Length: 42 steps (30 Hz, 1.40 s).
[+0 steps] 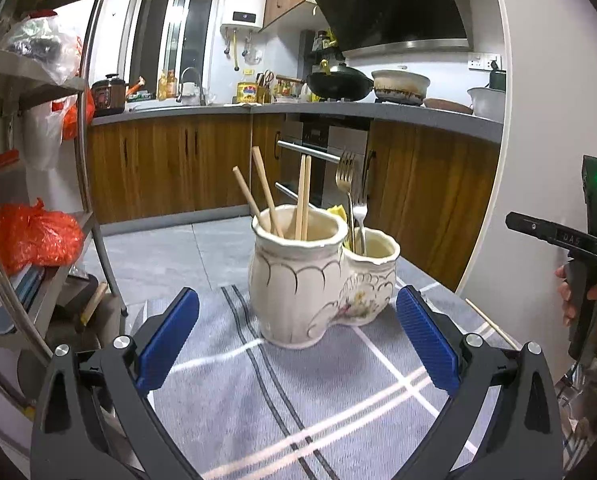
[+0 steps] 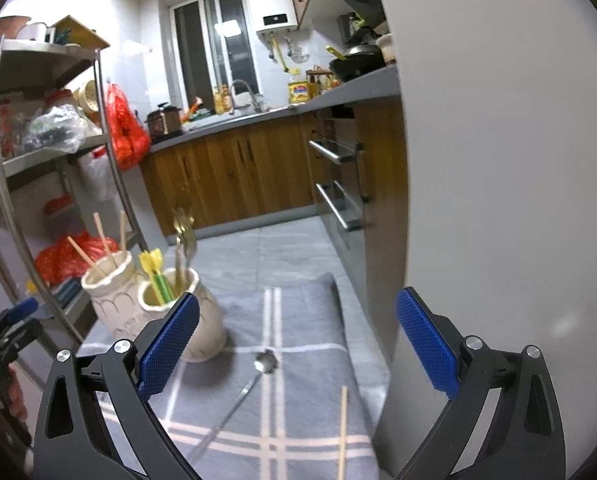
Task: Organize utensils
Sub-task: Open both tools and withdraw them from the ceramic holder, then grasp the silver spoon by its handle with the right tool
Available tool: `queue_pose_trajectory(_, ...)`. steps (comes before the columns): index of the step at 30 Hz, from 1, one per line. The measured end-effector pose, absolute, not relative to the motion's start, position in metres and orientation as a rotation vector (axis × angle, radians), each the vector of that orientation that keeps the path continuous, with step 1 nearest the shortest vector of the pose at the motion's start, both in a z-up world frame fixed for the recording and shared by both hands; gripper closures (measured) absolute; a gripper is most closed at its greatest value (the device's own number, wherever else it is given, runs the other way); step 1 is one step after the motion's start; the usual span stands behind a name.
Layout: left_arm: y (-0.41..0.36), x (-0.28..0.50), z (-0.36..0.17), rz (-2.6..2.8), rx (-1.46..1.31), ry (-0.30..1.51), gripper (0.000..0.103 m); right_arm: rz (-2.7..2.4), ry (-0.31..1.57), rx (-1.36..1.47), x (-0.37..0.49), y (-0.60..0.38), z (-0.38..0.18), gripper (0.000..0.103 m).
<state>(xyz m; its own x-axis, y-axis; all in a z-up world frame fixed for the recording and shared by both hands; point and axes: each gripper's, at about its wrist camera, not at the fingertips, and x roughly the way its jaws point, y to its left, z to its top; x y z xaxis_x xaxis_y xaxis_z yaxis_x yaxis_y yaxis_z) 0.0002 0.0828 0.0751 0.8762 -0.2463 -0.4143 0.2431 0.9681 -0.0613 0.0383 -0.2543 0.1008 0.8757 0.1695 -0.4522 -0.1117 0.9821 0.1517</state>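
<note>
- Grey plaid cloth covers the counter nearest the cams, white and dark stripes crossing it.
- Left tongs: blue pads spread wide apart, nothing btwn them, hovering just in front of the holder.
- Right tongs: also wide apart, empty, above the cloth.
- Lying loose on the cloth under the right tongs: a metal spoon, bowl end pointing away, and to its right a single chopstick, apart from the spoon.
- Cream ceramic holder, two joined compartments, stands upright on the cloth; in right wrist view it sits to the left, partly behind the left pad.
- Bigger compartment: four wooden chopsticks, two leaning left, two near upright.
- Smaller compartment: gold fork and silver fork, tines up, plus a yellow-green utensil.
- Left of the counter: steel shelf rack w/ orange bags.
- Far back: wood cabinets, built-in oven, wok on the stove, sink w/ tap, window, white water heater.
</note>
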Motion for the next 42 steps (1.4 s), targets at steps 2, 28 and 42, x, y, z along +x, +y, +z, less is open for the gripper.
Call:
queue_pose_trajectory(2,0.083,-0.001,0.073,-0.255,-0.008,0.442,0.006,0.144,0.511,0.106,0.038,-0.256,0.093,0.005)
queue_pose_trajectory(28,0.073,-0.005,0.042,-0.285,0.005,0.526,0.006,0.289,0.857,-0.027,0.115,-0.189,0.009,0.037)
queue_pose_trajectory(42,0.078,0.003,0.035,-0.289,-0.012,0.544,0.006,0.271,0.912,-0.076,0.135,-0.175,-0.007,0.078)
